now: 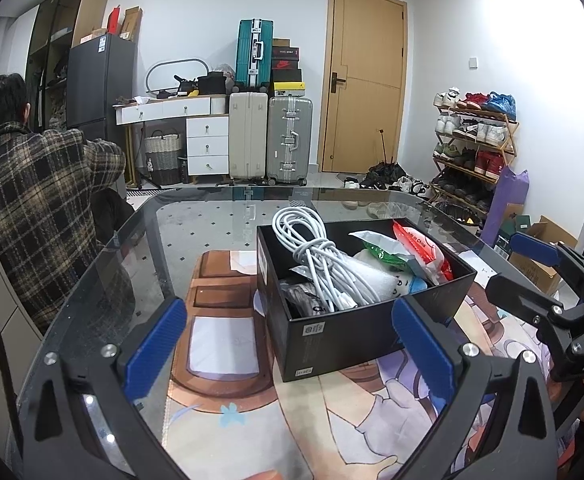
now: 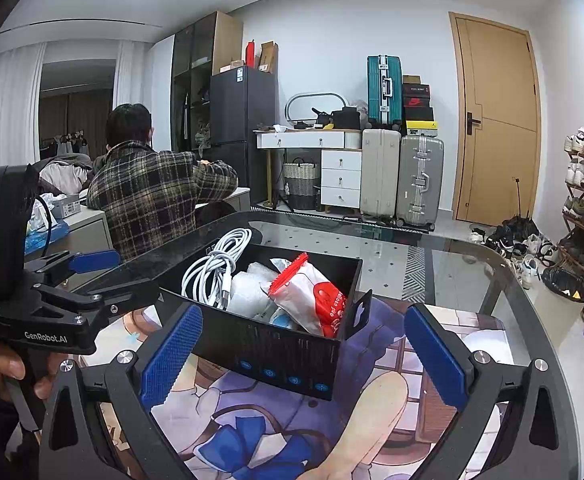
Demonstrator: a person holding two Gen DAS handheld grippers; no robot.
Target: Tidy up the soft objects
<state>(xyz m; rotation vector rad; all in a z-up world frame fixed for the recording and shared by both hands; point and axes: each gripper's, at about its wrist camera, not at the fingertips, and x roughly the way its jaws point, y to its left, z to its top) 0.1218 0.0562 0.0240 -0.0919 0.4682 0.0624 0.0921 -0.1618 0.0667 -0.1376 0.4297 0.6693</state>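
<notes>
A black open box point(image 1: 344, 332) stands on a printed mat point(image 1: 251, 400) on the glass table. It holds a coiled white cable point(image 1: 316, 252), a red-and-white snack packet point(image 1: 424, 252), a green packet point(image 1: 384, 250) and white foam wrap point(image 1: 372, 280). My left gripper point(image 1: 292, 352) is open and empty, just in front of the box. In the right wrist view the box point(image 2: 275, 348) lies between my open right gripper's point(image 2: 304, 352) blue pads point(image 2: 171, 352), with the cable point(image 2: 211, 268) and red packet point(image 2: 312, 296) inside. The right gripper also shows at the right of the left wrist view point(image 1: 548, 276).
The glass table's rim point(image 1: 103, 248) curves round the mat. A person in a plaid jacket point(image 1: 31, 200) sits at the left. Suitcases point(image 1: 269, 140), a white dresser point(image 1: 195, 132), a door point(image 1: 364, 80) and a shoe rack point(image 1: 476, 140) stand behind.
</notes>
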